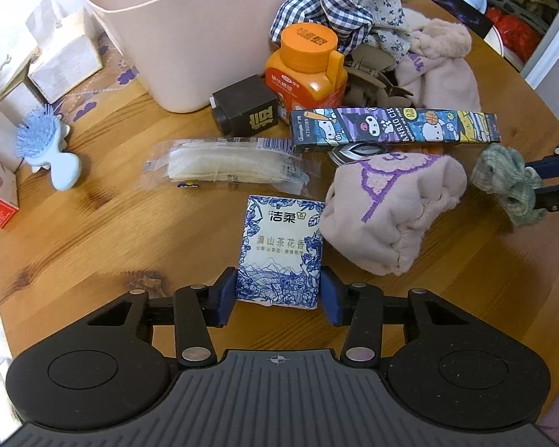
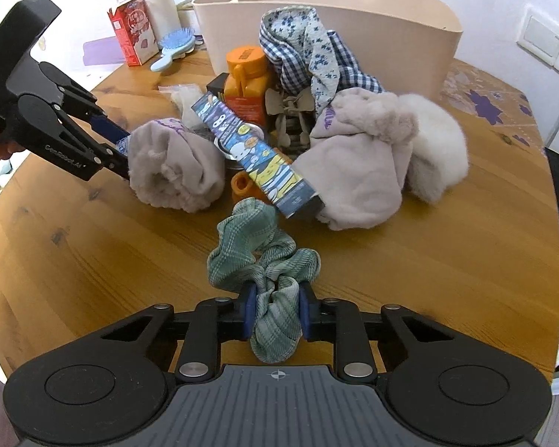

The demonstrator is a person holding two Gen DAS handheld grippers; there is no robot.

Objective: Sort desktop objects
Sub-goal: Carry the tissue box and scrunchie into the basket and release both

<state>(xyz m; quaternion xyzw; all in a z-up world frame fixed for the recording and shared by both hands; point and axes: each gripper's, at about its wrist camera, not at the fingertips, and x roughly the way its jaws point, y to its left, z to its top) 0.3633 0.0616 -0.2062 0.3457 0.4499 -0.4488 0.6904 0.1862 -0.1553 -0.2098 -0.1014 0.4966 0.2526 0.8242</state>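
Observation:
My left gripper [image 1: 278, 294] is shut on a blue-and-white tissue pack [image 1: 281, 249], near the wooden table's front. It also shows in the right wrist view [image 2: 121, 149], partly behind a rolled pink towel [image 2: 175, 165]. My right gripper [image 2: 274, 311] is shut on a green checked scrunchie [image 2: 264, 260], just above the table; the scrunchie also shows in the left wrist view [image 1: 510, 182]. A large pink bin [image 1: 190, 29] stands at the back.
On the table lie a cartoon pencil box [image 1: 395, 130], an orange bottle [image 1: 305, 67], a black box [image 1: 246, 110], a clear packet [image 1: 227, 165], a blue hairbrush [image 1: 48, 152], checked cloth [image 1: 350, 3], pink towels [image 2: 357, 164] and a red carton [image 2: 134, 29].

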